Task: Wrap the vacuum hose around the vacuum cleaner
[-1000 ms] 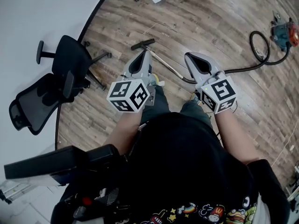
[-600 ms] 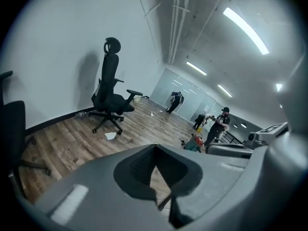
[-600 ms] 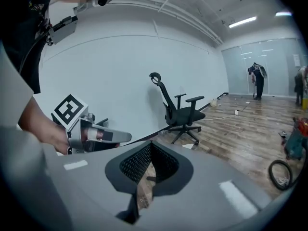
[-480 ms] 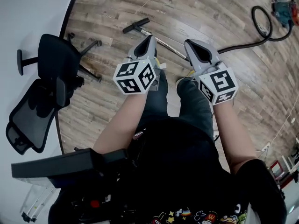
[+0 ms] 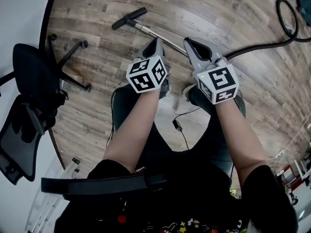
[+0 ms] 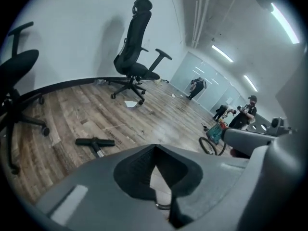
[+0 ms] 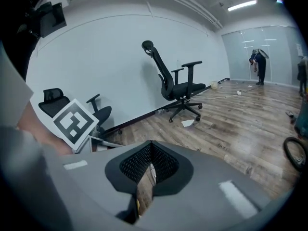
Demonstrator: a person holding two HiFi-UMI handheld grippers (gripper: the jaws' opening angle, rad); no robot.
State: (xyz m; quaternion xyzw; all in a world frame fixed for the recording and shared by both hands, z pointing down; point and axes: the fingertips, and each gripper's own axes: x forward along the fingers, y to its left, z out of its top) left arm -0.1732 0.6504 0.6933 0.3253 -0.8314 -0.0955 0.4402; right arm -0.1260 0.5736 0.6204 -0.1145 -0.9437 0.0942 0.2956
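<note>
Here we hold both claws out in front of us, side by side above our legs and the wooden floor [image 5: 97,110]. Our left claw [image 5: 156,43] has its jaws pressed together with nothing between them, and our right claw [image 5: 187,42] is likewise closed and empty. The black vacuum hose [image 5: 257,46] lies on the floor, running from just beyond the right claw out to the far right. There it curls in a loop beside the teal vacuum cleaner [image 5: 305,5], which is well apart from both claws and only partly in the head view. A metal wand [image 5: 158,34] runs from the hose past the claw tips to the black floor nozzle [image 5: 128,18]. A black office chair [image 5: 34,67] stands at our left, near the white wall [image 5: 19,13]. In the left gripper view a second office chair [image 6: 134,57] stands by that wall, and a few people [image 6: 243,117] are far off across the room.
</note>
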